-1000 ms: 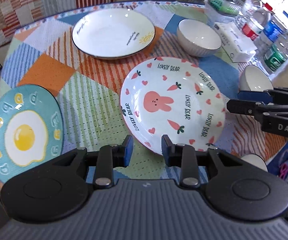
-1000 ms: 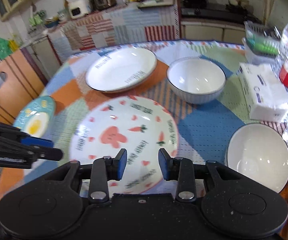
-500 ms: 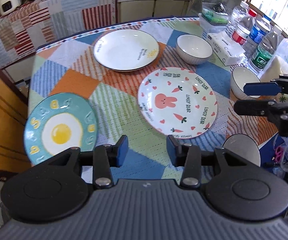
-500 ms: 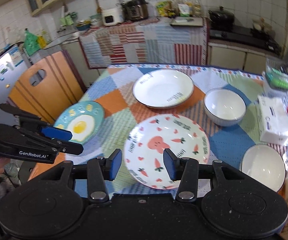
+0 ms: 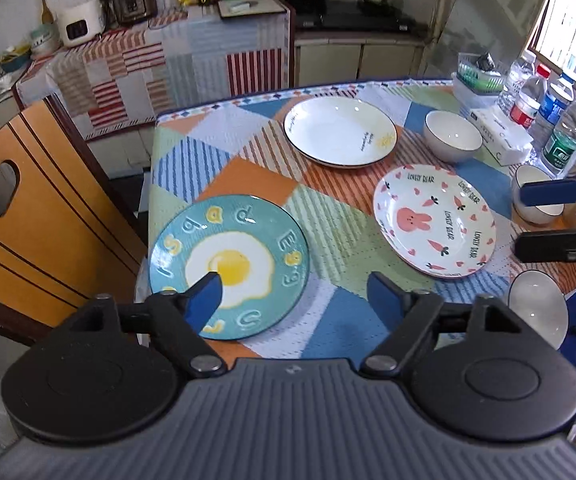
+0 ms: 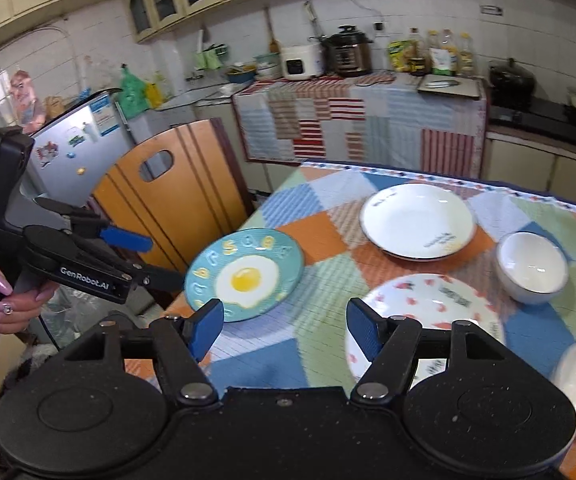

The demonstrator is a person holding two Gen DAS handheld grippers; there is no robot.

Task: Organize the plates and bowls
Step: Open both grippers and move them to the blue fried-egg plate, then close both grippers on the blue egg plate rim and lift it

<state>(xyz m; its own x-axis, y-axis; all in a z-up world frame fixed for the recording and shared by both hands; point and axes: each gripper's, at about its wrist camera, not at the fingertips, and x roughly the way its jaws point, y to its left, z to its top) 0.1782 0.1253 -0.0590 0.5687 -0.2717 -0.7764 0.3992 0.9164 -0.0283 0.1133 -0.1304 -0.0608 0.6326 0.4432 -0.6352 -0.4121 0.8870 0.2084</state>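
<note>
The table (image 5: 224, 168) carried three plates and three bowls, all apart. Nearest the left gripper (image 5: 295, 296) lay the teal egg plate (image 5: 230, 266), at the table's left edge. Both grippers were spread wide and held nothing (the right gripper (image 6: 284, 328) too). I think a good grasp takes the plate's near rim squarely. Only the right view showed the hand (image 6: 6, 300).
</note>
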